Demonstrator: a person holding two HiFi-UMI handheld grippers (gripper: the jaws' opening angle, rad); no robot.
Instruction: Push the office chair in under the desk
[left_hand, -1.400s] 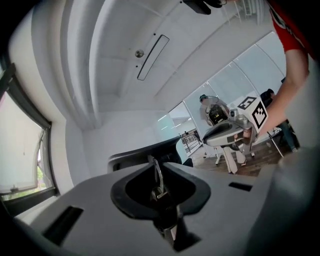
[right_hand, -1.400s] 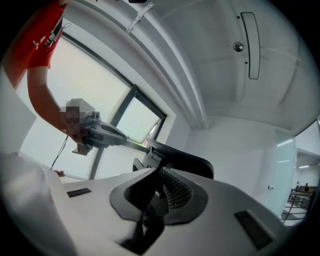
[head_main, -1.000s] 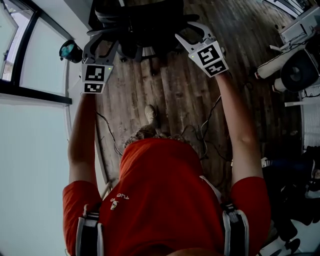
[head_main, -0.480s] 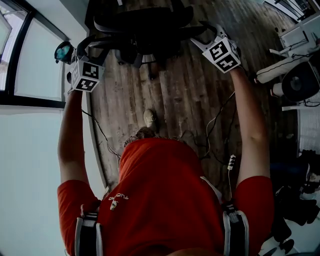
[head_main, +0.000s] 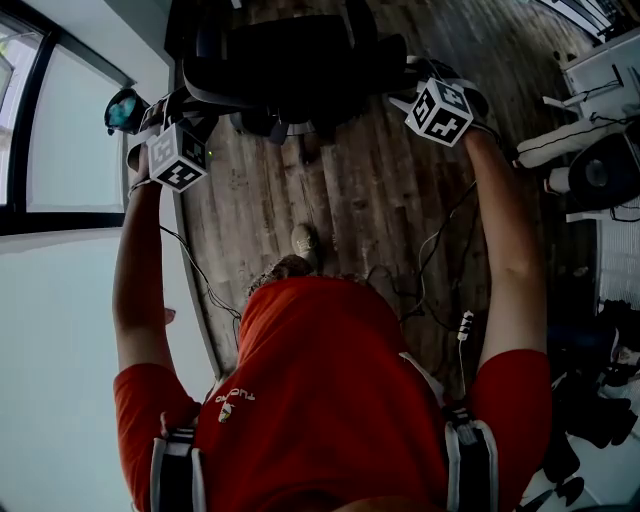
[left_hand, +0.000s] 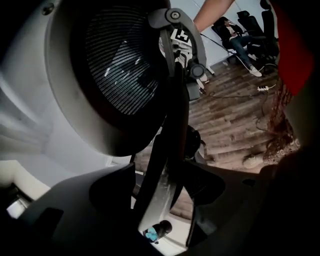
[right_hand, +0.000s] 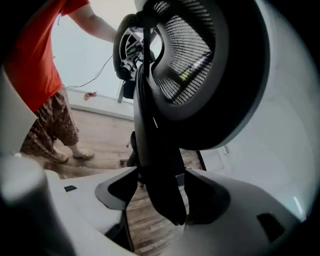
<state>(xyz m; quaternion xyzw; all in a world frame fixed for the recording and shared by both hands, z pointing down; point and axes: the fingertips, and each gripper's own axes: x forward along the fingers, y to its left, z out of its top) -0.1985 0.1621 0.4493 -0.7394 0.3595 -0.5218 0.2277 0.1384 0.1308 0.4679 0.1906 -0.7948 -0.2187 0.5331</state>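
A black office chair (head_main: 285, 65) with a mesh back stands at the top of the head view on the wood floor. My left gripper (head_main: 192, 108) is at the chair's left side and my right gripper (head_main: 402, 88) at its right side. In the left gripper view the dark bar of the chair's back (left_hand: 125, 65) runs between the jaws of the left gripper (left_hand: 162, 185). In the right gripper view the black spine below the mesh (right_hand: 200, 65) hangs between the jaws of the right gripper (right_hand: 160, 192). Both pairs of jaws have just been opening and stand wide round the frame. No desk is clearly visible.
A window and white wall (head_main: 70, 250) run along the left, with a teal-lensed object (head_main: 125, 108) by the left gripper. White equipment and a round dark device (head_main: 600, 165) stand at the right. Cables (head_main: 430, 270) and a power strip (head_main: 463, 325) lie on the floor. People sit on chairs (left_hand: 235, 30) far off.
Both grippers have swung outward and rolled, from behind the chair to its two sides. Their jaws now stand wider, each astride a part of the chair's back.
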